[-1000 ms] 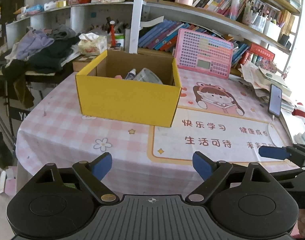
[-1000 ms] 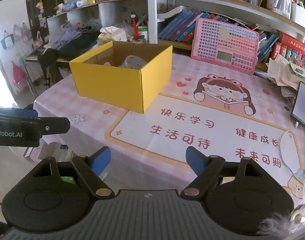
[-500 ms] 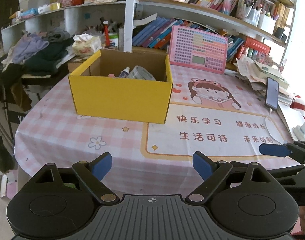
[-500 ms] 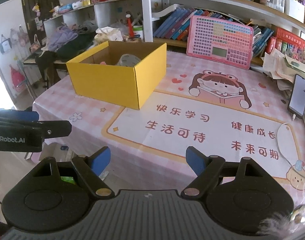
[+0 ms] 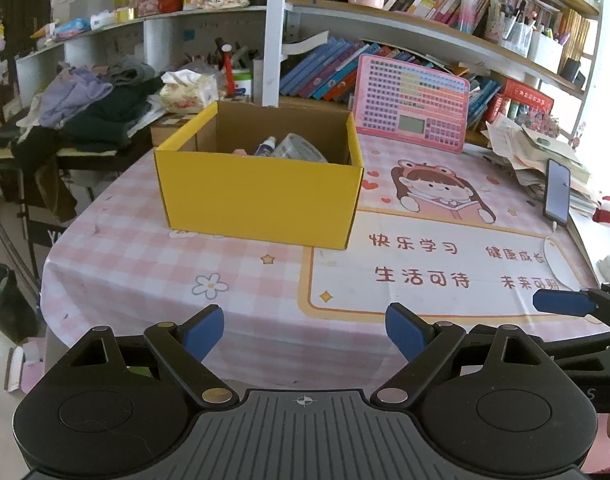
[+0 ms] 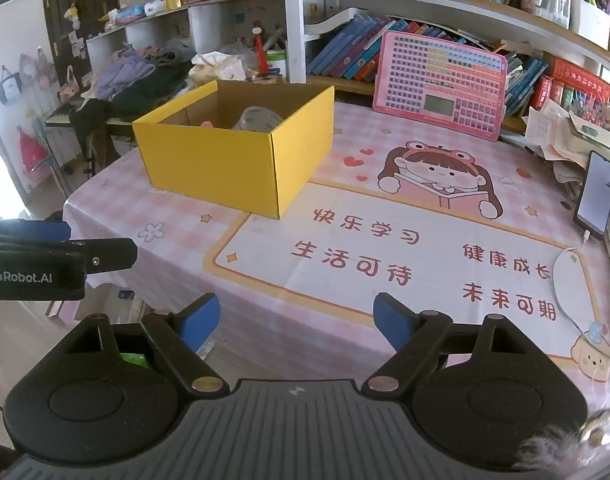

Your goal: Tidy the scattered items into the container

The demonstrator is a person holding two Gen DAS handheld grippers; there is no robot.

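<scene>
Nearest, along the bottom of each wrist view, the left gripper [image 5: 304, 334] and the right gripper [image 6: 296, 322] both stand with their blue-padded fingers [image 5: 203, 332] spread wide and nothing between them; just past them the desk [image 5: 145, 264], under a pink checked cloth with a printed cartoon mat, shows no loose small item on the part in view; farther back, left of centre in both frames, sits the open yellow cardboard box [image 5: 261, 196], and over its rim show a small white bottle [image 5: 266, 145], a clear crinkled plastic packet [image 5: 299, 148] and something pink [image 5: 239, 152] too hidden to name; toward the right edge a dark smartphone [image 6: 596, 196] leans by a paper pile, and a pink keyboard-style toy board [image 6: 441, 84] stands at the back, though whether either counts as scattered I cannot tell; my judgement is that the tidying is done or very nearly so.
</scene>
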